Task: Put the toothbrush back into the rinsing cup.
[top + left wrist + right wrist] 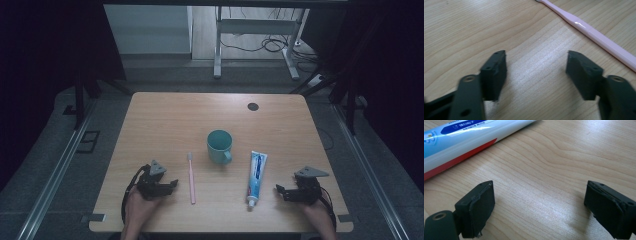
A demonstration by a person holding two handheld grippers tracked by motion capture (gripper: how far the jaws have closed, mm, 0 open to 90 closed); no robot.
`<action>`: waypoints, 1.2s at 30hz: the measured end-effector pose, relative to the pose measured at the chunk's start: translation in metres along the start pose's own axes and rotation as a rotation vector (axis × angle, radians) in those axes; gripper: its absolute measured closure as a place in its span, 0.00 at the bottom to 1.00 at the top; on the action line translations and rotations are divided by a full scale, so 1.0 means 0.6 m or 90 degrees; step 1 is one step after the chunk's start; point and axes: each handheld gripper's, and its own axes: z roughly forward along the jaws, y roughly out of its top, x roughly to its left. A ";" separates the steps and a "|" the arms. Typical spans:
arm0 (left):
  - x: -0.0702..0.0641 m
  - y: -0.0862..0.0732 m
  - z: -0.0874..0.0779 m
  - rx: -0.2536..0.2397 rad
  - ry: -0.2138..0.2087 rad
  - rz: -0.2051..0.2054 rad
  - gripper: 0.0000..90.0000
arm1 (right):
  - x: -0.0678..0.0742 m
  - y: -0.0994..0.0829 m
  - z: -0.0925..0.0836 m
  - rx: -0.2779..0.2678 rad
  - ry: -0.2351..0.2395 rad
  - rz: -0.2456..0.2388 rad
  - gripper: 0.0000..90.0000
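On the wooden table [165, 115] lie a pink toothbrush [191, 180], a teal cup [219, 146] with its handle turned toward me, and a blue-and-white toothpaste tube [256, 177], cap end nearest me. My left gripper [172, 184] rests near the front edge, just left of the toothbrush, its jaws apart with only bare wood between them [536, 53]. The toothbrush handle [594, 33] runs past its upper right, untouched. My right gripper [279, 190] sits right of the tube's cap, open over bare wood [539, 183]. The tube [461, 137] lies beyond its left jaw.
A small black disc [253, 106] sits near the table's far right edge. Beyond the table stand a white desk frame [260, 30] and loose cables [272, 45] on the floor. Metal rails [55, 170] run along both sides.
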 end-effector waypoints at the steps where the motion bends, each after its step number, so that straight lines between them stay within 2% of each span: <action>1: 0.000 0.000 -0.001 -0.001 -0.005 -0.006 0.46 | 0.000 0.000 0.000 0.000 0.000 0.000 0.11; 4: 0.001 0.001 -0.003 -0.006 -0.018 -0.011 0.59 | 0.000 0.000 0.000 0.000 0.000 0.000 0.11; 5: 0.001 0.002 -0.003 -0.007 -0.023 -0.010 0.59 | 0.000 0.000 0.000 0.000 0.000 0.000 0.11; 13: -0.007 0.009 -0.007 -0.011 -0.051 -0.004 0.82 | 0.000 0.000 0.000 0.000 0.001 0.001 0.11; 15: -0.010 0.011 -0.007 -0.009 -0.053 -0.003 0.84 | 0.000 0.000 0.000 0.000 0.001 0.001 0.11; 17: -0.017 0.015 -0.008 -0.005 -0.047 0.004 0.91 | 0.000 0.000 0.000 0.000 0.001 0.002 0.11; 19: -0.020 0.017 -0.009 -0.005 -0.045 0.007 0.93 | 0.000 0.000 0.000 0.000 0.001 0.001 0.11; 21: -0.028 0.022 -0.013 -0.010 -0.054 0.016 0.98 | 0.000 0.000 0.000 0.000 0.001 0.001 0.11; 27: -0.042 0.030 -0.017 -0.015 -0.072 0.028 1.00 | 0.000 0.001 0.001 0.000 0.002 0.000 0.11; 36: -0.069 0.043 -0.007 -0.010 -0.100 0.045 1.00 | 0.000 0.001 0.001 0.000 0.002 -0.001 0.11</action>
